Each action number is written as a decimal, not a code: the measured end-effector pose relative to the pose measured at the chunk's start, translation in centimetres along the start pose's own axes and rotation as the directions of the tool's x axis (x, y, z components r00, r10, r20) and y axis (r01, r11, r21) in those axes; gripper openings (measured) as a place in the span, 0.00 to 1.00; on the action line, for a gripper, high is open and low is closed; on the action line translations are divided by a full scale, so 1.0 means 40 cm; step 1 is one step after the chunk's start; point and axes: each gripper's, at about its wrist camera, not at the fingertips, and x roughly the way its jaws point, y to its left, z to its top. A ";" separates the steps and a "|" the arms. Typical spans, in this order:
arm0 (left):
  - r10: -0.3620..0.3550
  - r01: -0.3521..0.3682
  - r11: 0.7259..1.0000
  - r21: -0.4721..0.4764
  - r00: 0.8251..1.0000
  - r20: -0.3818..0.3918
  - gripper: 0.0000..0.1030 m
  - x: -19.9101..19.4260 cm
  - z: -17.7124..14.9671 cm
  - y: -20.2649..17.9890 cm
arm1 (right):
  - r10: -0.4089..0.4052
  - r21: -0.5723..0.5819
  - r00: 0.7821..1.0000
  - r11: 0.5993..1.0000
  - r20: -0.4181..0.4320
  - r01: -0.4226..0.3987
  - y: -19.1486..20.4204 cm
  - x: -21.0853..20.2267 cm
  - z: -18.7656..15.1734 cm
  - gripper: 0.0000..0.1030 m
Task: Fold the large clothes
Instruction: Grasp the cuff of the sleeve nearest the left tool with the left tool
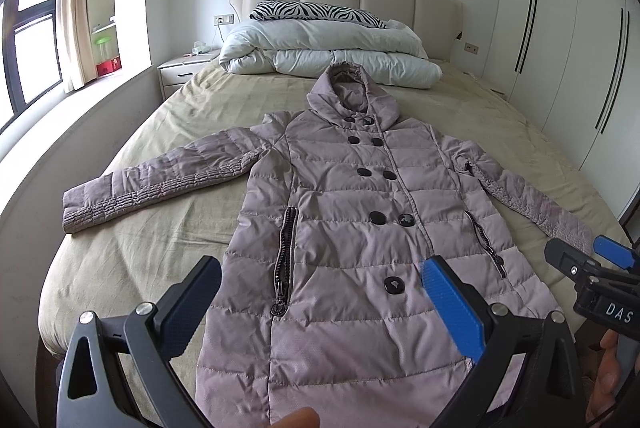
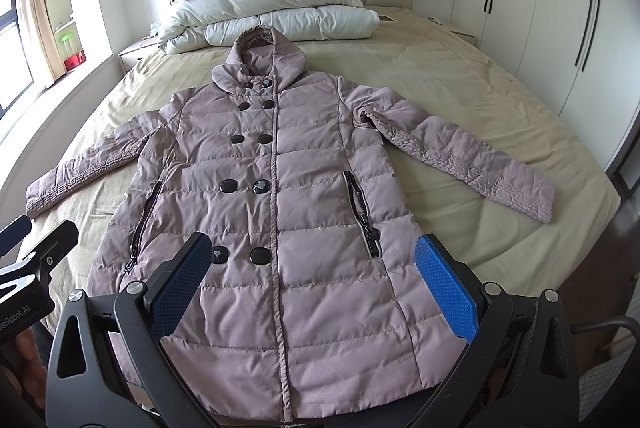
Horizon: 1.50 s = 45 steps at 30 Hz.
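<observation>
Both my left gripper (image 1: 322, 302) and right gripper (image 2: 320, 282) hang apart and empty over the coat's (image 1: 340, 212) hem, front-up on the bed (image 1: 168, 132), so I'd pinch a sleeve cuff (image 1: 80, 208) first and fold it across the buttons.

You've got a wide bed with a wrinkled beige sheet (image 2: 460, 100) carrying everything. A mauve quilted hooded coat (image 2: 288, 228) lies flat on it, front up, sleeves spread. A folded white duvet (image 2: 280, 16) sits at the headboard end, just beyond the hood.
</observation>
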 end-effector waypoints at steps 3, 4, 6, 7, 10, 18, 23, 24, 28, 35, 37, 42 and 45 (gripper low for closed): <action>-0.127 0.122 0.990 -0.070 0.989 -0.078 1.00 0.044 -0.012 0.054 | 0.008 0.012 1.000 1.000 0.003 -0.008 0.000 0.013 -0.017 1.00; -0.193 0.180 0.976 -0.127 0.976 -0.097 1.00 0.063 -0.019 0.083 | 0.017 0.021 1.000 1.000 0.003 -0.017 0.001 0.021 -0.026 1.00; -0.284 0.257 0.938 -0.233 0.955 -0.089 1.00 0.094 -0.032 0.152 | 0.028 0.025 1.000 0.999 -0.005 -0.028 0.007 0.033 -0.032 1.00; -0.286 0.262 0.931 -0.255 0.956 -0.065 1.00 0.097 -0.031 0.183 | 0.036 0.025 0.999 0.999 -0.009 -0.036 0.015 0.045 -0.041 1.00; -0.238 0.222 0.919 -0.327 0.971 -0.010 1.00 0.108 -0.023 0.302 | 0.054 0.007 0.998 0.999 -0.019 -0.053 0.044 0.065 -0.036 1.00; -0.215 0.308 0.522 -0.795 0.950 0.227 1.00 0.193 -0.088 0.841 | 0.141 0.006 0.990 0.990 -0.030 -0.141 0.123 0.108 0.012 1.00; -0.101 0.337 0.269 -0.902 0.942 0.321 0.99 0.254 -0.156 1.052 | 0.180 0.030 0.983 0.983 -0.044 -0.179 0.163 0.161 0.038 1.00; -0.092 0.347 0.228 -0.910 0.938 0.334 0.99 0.270 -0.163 1.075 | 0.190 0.038 0.981 0.981 -0.049 -0.188 0.170 0.169 0.041 1.00; -0.065 0.344 0.103 -0.933 0.938 0.339 0.95 0.330 -0.175 1.133 | 0.206 0.034 0.975 0.978 -0.082 -0.204 0.209 0.212 0.054 1.00; 0.034 0.342 -0.085 -0.936 0.940 0.340 0.84 0.415 -0.187 1.230 | 0.200 0.002 0.974 0.980 -0.105 -0.201 0.250 0.240 0.048 1.00; 0.051 0.338 -0.115 -0.934 0.941 0.334 0.80 0.434 -0.186 1.249 | 0.201 0.004 0.973 0.979 -0.112 -0.202 0.253 0.248 0.044 1.00; 0.047 0.284 -0.074 -0.956 0.959 0.281 0.36 0.457 -0.166 1.271 | 0.205 0.005 0.970 0.978 -0.133 -0.207 0.255 0.273 0.026 1.00; 0.060 0.245 0.028 -0.969 0.967 0.246 0.19 0.445 -0.139 1.261 | 0.211 0.011 0.968 0.977 -0.138 -0.212 0.248 0.289 0.019 1.00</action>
